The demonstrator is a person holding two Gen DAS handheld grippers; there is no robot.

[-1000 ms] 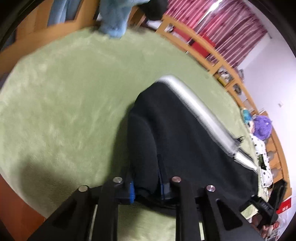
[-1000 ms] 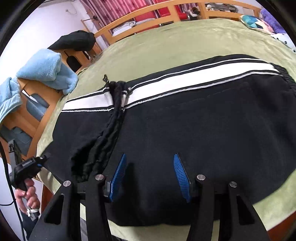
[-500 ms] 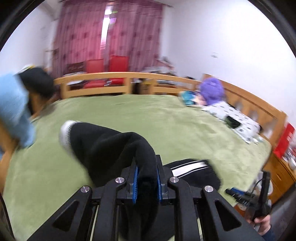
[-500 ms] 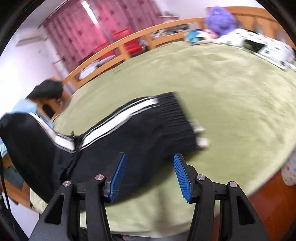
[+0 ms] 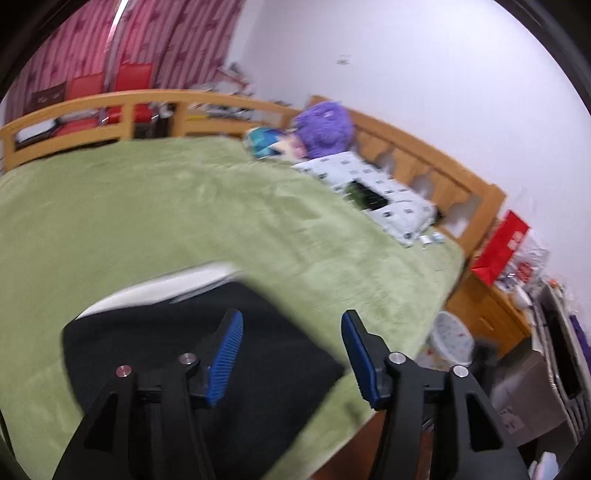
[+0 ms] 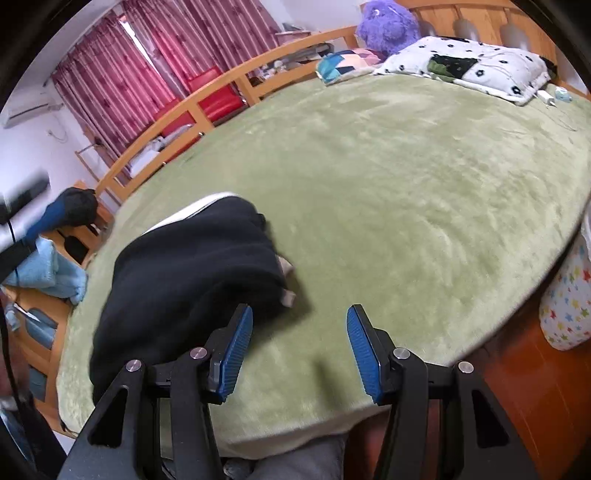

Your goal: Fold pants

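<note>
The black pants [image 6: 184, 280] with a white side stripe lie folded in a compact pile on the green blanket [image 6: 406, 177], near the bed's front left corner. They also show in the left wrist view [image 5: 177, 354], blurred. My left gripper [image 5: 291, 358] is open and empty, just above the pile's right part. My right gripper [image 6: 299, 350] is open and empty over the blanket, to the right of the pile.
A wooden rail [image 6: 229, 92] runs along the far side of the bed. A purple plush toy [image 6: 388, 26] and a patterned pillow [image 6: 472, 62] lie at the head. A star-patterned bin [image 6: 565, 299] stands on the floor at right. Blue towels [image 6: 48, 273] lie at left.
My left gripper carried a pant end over, then opened and let it go on the pile. The pants went from spread out to a folded pile. My right gripper stayed open and drew back.
</note>
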